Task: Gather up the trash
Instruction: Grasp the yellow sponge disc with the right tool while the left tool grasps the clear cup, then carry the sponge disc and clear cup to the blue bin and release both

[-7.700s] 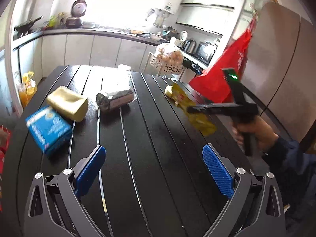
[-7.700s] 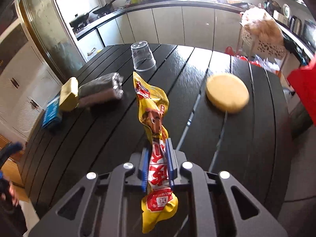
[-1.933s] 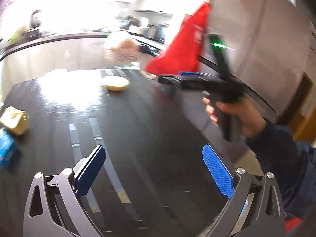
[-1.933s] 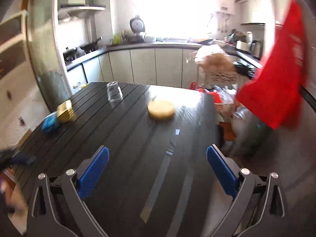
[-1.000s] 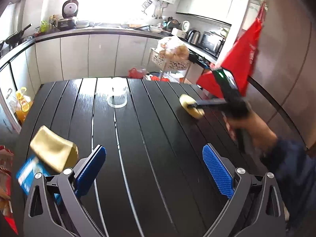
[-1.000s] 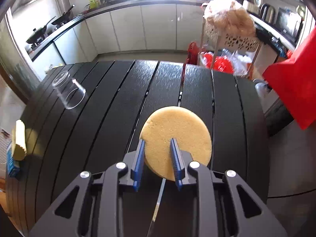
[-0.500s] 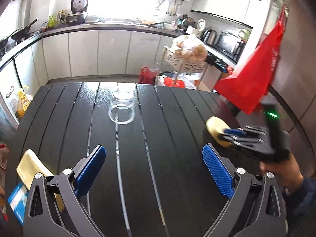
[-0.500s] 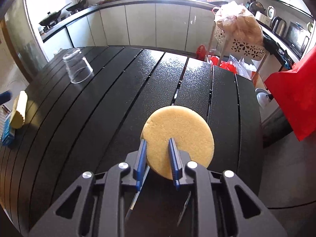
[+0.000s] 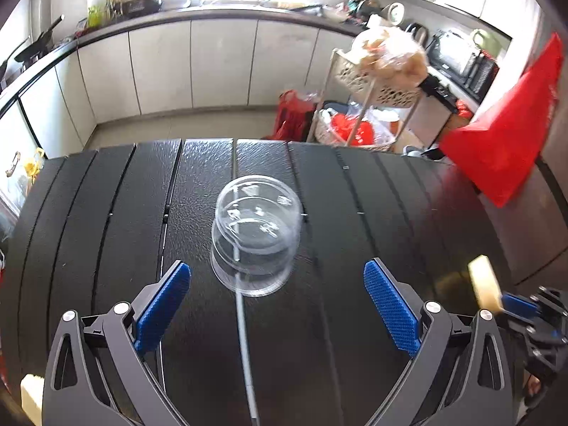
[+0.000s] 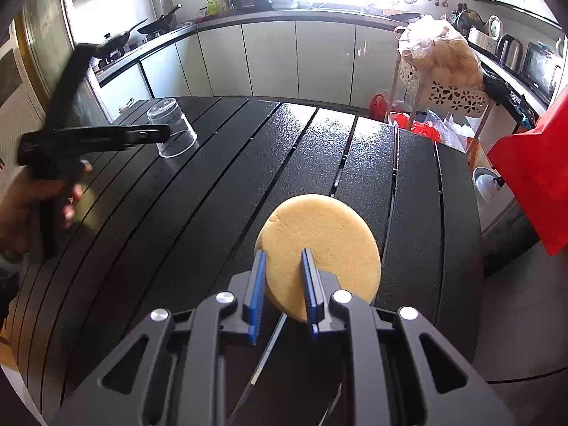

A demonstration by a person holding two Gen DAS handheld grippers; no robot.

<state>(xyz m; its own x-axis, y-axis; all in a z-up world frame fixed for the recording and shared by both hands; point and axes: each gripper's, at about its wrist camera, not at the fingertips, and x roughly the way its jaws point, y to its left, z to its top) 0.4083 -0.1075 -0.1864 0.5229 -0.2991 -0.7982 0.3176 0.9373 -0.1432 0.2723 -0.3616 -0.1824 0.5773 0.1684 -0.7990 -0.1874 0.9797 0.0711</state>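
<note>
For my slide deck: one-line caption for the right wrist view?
Right gripper clamps round yellow sponge over black slatted table.

A round yellow sponge [image 10: 321, 245] is pinched at its near edge by the right gripper [image 10: 283, 284], whose jaws have just been closing on it. Across the black desk [image 10: 220, 191] stands an upturned clear cup [image 10: 172, 127] — the left gripper [image 10: 156, 134] is held just before it.

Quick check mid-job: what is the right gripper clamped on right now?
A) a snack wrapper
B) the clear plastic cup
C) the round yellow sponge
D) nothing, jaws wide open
C: the right gripper has its blue pads pinched on the edge of the round yellow sponge, lifted off the black table.
</note>
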